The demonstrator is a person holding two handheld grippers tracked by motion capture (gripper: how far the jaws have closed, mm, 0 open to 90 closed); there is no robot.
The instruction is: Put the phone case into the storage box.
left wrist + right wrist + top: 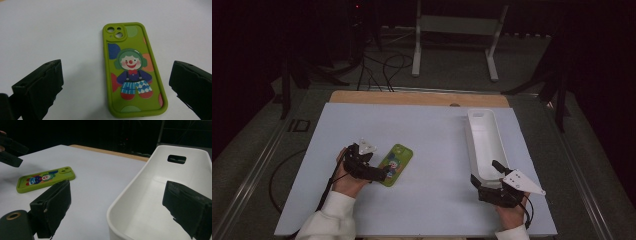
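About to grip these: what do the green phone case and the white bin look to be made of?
Phone case: probably soft silicone or rubbery plastic, matte, with rounded thick edges and a printed clown. Bin: seemingly rigid moulded plastic, smooth with a slight sheen, thin walls and a cut-out handle slot.

A green phone case (133,72) lies flat on the white counter (50,30), printed with a clown. Its camera cutout is at the far end. The left tool (116,82) hangs just above the case's near end, its black jaws spread wide, one on each side, touching nothing.
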